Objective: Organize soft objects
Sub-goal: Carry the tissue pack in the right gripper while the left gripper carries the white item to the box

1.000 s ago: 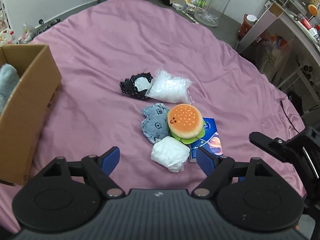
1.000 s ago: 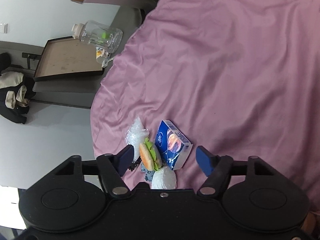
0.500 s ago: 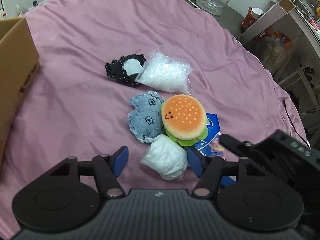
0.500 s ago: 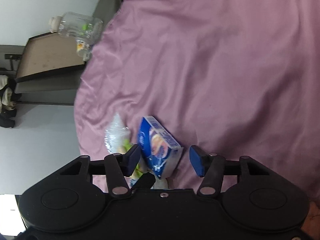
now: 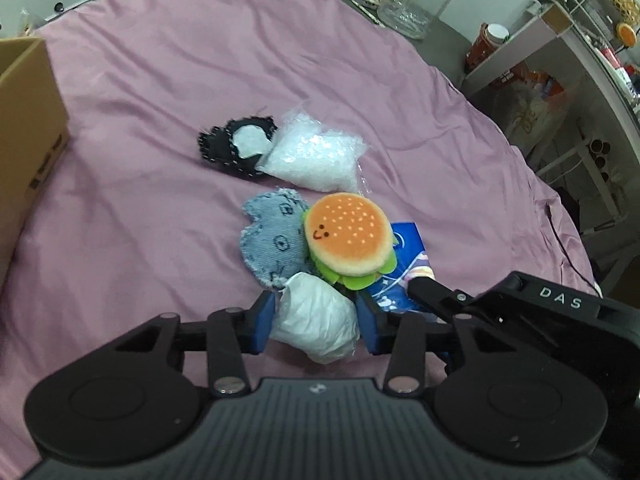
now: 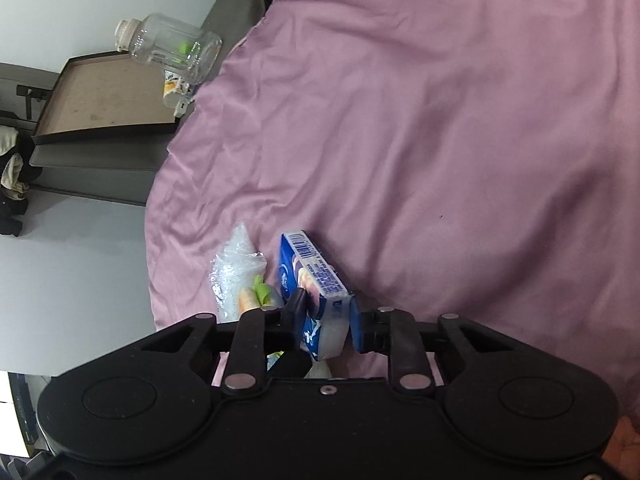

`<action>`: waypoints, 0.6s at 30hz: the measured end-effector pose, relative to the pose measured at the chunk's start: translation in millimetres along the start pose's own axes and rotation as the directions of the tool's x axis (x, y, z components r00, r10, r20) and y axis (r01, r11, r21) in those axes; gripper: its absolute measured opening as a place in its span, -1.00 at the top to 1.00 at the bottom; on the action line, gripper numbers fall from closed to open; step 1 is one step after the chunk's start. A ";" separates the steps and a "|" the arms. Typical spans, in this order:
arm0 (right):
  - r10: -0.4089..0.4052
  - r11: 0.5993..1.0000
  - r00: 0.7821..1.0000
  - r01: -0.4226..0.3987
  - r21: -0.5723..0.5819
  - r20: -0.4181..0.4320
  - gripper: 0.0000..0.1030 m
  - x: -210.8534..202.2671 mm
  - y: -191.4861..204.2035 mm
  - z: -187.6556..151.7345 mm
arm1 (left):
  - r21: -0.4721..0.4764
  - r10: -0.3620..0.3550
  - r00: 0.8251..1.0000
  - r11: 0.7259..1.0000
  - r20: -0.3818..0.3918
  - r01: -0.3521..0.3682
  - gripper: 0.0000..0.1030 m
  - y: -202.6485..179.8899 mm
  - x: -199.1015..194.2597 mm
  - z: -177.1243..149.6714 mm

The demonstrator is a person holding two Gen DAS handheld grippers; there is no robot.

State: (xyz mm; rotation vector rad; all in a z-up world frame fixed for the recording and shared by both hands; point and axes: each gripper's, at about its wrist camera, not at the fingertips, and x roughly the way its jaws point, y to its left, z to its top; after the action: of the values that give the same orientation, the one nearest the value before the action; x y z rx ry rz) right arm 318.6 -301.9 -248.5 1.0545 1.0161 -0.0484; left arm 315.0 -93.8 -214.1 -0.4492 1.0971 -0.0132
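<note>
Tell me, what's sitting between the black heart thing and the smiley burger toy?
Between the black heart pouch and burger plush lie a clear bag of white beads and a denim heart pouch, seen from the left wrist.

White wad (image 5: pixel 316 320), burger plush (image 5: pixel 346 236), blue pack (image 6: pixel 316 280), clustered on pink sheet (image 5: pixel 160 120)

A bed with a wrinkled pink sheet (image 5: pixel 168 92) carries a cardboard box (image 5: pixel 24 128) at its left edge and, clustered together, a black pouch (image 5: pixel 236 148), clear bag (image 5: pixel 316 156), denim pouch (image 5: pixel 272 244), burger plush (image 5: pixel 346 236), white bundle (image 5: pixel 316 320) and blue pack (image 6: pixel 316 280).
</note>
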 end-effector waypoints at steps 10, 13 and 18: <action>0.013 0.999 0.998 -0.011 -0.046 0.059 0.65 -33.3 7.0 -9.1 | 0.007 -0.003 0.999 1.000 0.040 0.003 0.16 11.0 -38.2 -3.1; 0.017 0.998 0.996 -0.012 -0.066 0.084 0.65 -46.7 9.3 -11.5 | 0.018 -0.005 0.998 1.000 0.061 0.004 0.16 9.1 -51.1 -4.7; 0.026 0.993 0.992 -0.011 -0.121 0.126 0.65 -65.3 18.1 -18.3 | 0.026 -0.018 0.995 1.000 0.094 0.016 0.16 7.1 -76.2 -9.2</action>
State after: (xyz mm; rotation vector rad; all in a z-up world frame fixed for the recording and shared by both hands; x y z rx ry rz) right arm 277.9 -305.8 -191.5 0.9386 0.8828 -0.0383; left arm 270.2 -73.1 -154.9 -0.4327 0.9990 -0.0204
